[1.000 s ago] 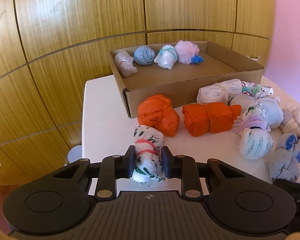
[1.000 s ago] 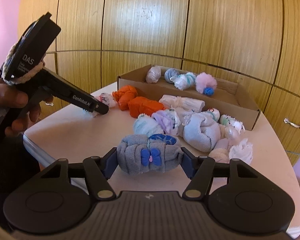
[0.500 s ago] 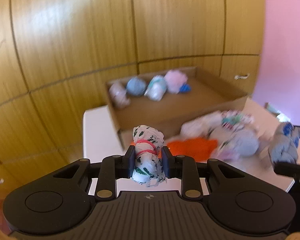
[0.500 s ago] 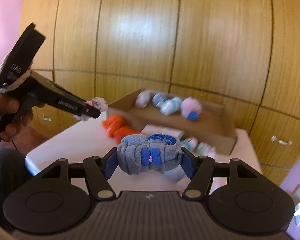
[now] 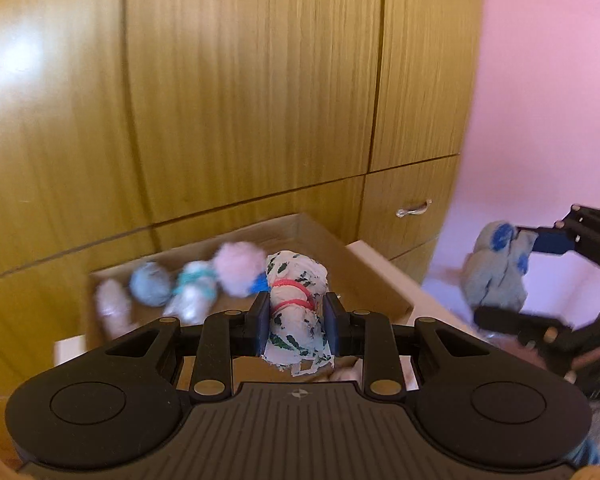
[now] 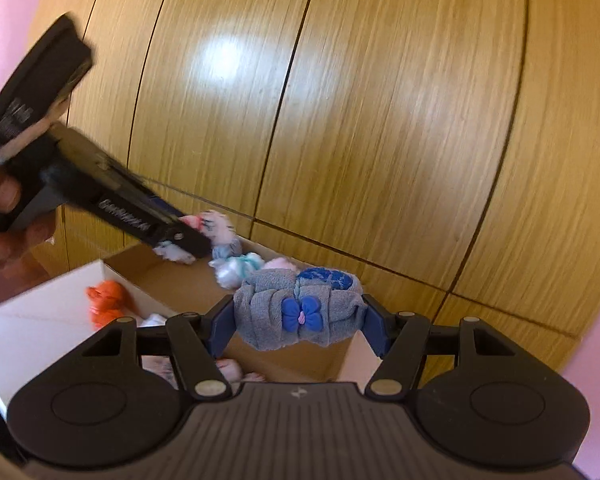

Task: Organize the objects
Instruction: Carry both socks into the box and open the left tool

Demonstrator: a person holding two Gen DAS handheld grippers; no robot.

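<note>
Left wrist view: your left gripper pinches a white roll with green marks and a red band, its jaws pressed tight on the sides. The roll stands upright between the pads, lifted over the near end of the box. Inside the box, along its far wall, lie four bundles in a row: a pale one, a blue one, a white-teal one and a pink one. At the right edge, your right gripper carries a grey roll in the air.

Right wrist view: your right gripper's jaws clamp the grey roll at its two ends, half spread; a blue bow faces you. It hangs above the box. An orange bundle lies on the table just outside the box. Your left hand grips its tool at the left.
</note>
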